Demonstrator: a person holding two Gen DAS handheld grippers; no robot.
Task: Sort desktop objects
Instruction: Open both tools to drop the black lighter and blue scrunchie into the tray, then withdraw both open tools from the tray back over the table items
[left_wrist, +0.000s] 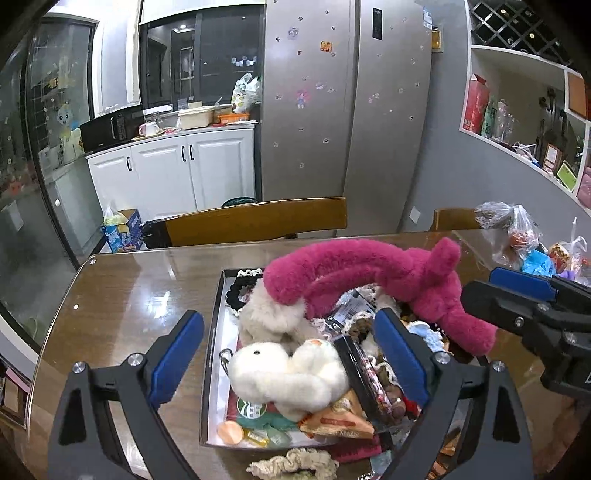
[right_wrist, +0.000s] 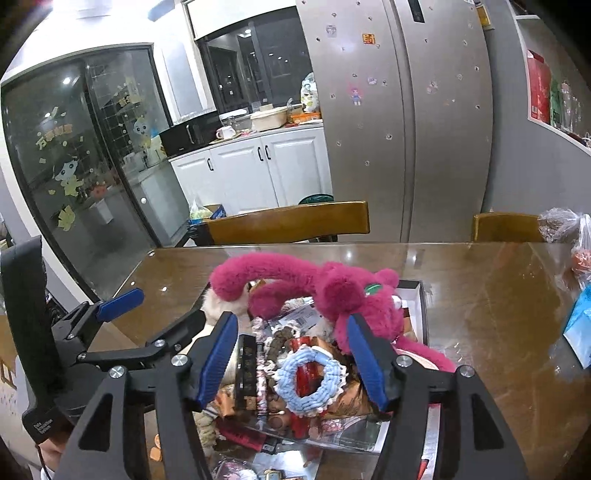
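Both hand-held grippers are hovering over a shallow black-rimmed cardboard box (left_wrist: 212, 354) sitting on the glossy brown wooden table (left_wrist: 122, 306), toward its near edge. The left hand-held gripper (left_wrist: 288, 354) is standing wide open above a fluffy white plush toy (left_wrist: 280, 376); the right hand-held gripper (right_wrist: 291, 358) is also open, empty, over a light-blue knitted scrunchie (right_wrist: 306, 384). A long magenta plush headband (left_wrist: 373, 273) is arching across the pile

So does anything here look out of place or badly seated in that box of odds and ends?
Yes. The pink plush headband arches above the overfilled box instead of lying in it, one end hanging past the far side. A cream scrunchie lies outside the box on the table. Both grippers, left and right, are open and empty.
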